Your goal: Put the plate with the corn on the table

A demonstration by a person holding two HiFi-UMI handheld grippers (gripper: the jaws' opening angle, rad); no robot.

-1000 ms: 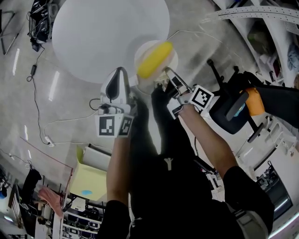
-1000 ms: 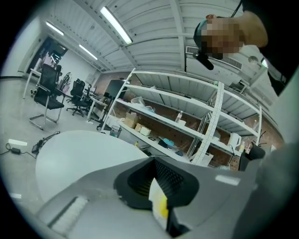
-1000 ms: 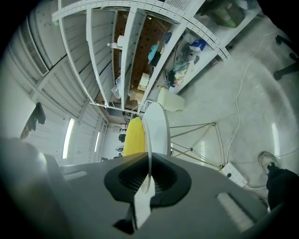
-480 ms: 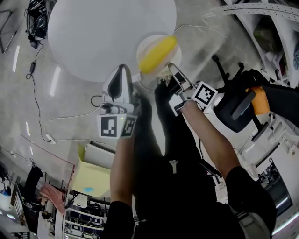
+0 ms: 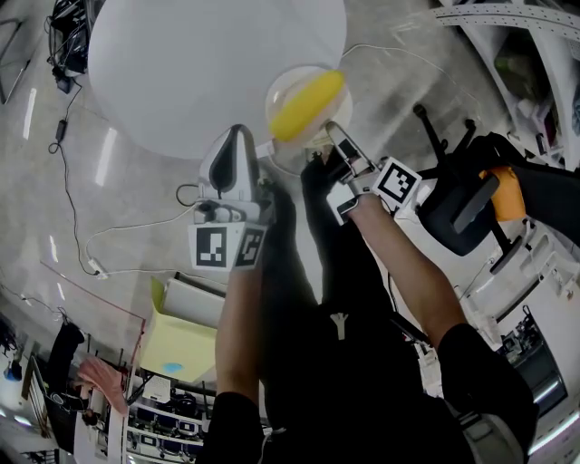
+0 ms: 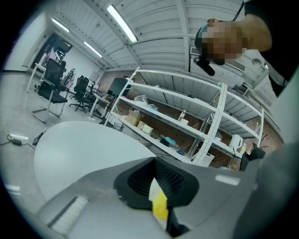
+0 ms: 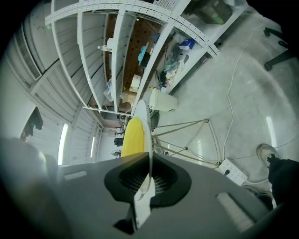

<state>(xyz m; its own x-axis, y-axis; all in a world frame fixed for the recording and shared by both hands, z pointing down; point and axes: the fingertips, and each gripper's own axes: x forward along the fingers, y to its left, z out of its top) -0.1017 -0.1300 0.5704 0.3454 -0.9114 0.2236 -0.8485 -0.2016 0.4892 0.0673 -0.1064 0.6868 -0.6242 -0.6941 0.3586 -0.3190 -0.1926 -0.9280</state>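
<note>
A white plate carries a yellow corn cob and hangs at the near right edge of the round white table. My left gripper is shut on the plate's near left rim; its own view shows a white sliver of plate and yellow corn between the closed jaws. My right gripper is shut on the plate's near right rim. In the right gripper view the plate stands edge-on from the gripper, with the corn on its left face.
A black office chair with an orange part stands to the right. White shelving runs along the top right. Cables trail over the floor at the left, and a yellow box sits below.
Both grippers have sunk a little with the plate held between them, and the plate now lies closer over the table's edge. Both grips are unchanged.
</note>
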